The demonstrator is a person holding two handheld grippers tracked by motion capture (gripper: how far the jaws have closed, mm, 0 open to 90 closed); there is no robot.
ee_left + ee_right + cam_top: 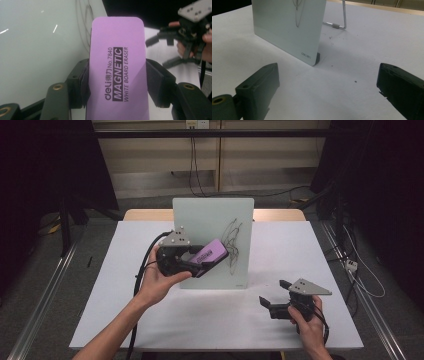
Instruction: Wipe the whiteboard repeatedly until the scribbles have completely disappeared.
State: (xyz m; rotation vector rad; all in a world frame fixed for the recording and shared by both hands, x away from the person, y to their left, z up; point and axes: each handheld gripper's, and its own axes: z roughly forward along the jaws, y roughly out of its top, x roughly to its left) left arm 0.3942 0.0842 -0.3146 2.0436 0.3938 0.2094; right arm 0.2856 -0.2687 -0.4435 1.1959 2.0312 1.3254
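Left tongs (202, 257) clamp the purple eraser (210, 254), held against the standing whiteboard (200, 220) just left of its black scribble (231, 242). Bare table (125, 295) lies all round the whiteboard. Right tongs (275, 292) gape empty, well right of the whiteboard. The eraser's lower end is cut off in the left gripper view; it reads "deli No.7840 MAGNETIC WHITE BOARD ERASER".

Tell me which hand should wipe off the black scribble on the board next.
Left. Its tool already clamps the purple eraser right beside the scribble on the whiteboard. The right tool sits open and empty, low near the table.
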